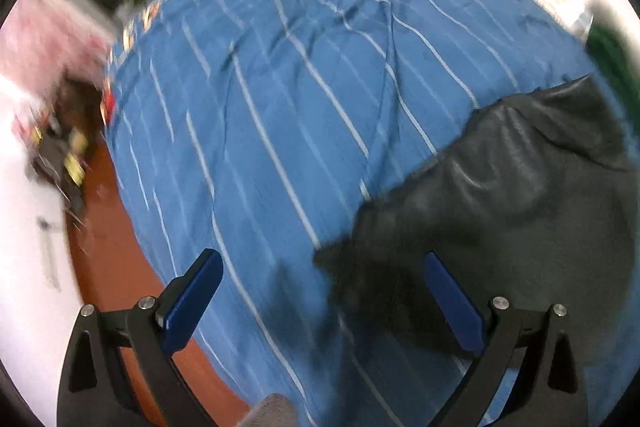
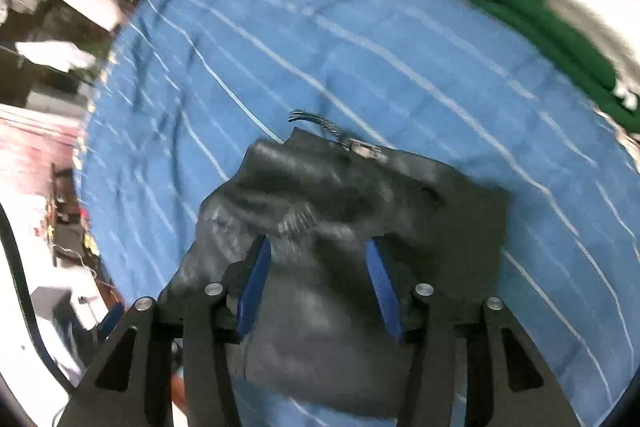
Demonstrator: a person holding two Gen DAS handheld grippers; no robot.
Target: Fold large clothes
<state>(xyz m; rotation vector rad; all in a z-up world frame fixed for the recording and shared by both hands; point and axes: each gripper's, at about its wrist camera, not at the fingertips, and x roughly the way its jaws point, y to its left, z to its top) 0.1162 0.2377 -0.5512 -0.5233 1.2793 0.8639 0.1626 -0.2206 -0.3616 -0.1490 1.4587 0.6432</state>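
Observation:
A dark grey garment [image 2: 340, 219] lies bunched on a blue striped bedsheet [image 2: 360, 67]. It also shows in the left wrist view [image 1: 500, 195] at the lower right. A zipper pull [image 2: 362, 149] sticks out at its far edge. My right gripper [image 2: 318, 251] hovers over the garment with its blue fingers [image 2: 256, 283] apart and nothing between them. My left gripper [image 1: 320, 267] is wide open above the sheet at the garment's left corner. Its right finger [image 1: 452, 303] is over the dark cloth.
The sheet [image 1: 300, 87] covers a bed. A reddish-brown floor [image 1: 108, 247] runs along its left side, with clutter [image 1: 64, 147] beyond. A green cloth [image 2: 532, 23] lies at the bed's far right edge. Both views are motion-blurred.

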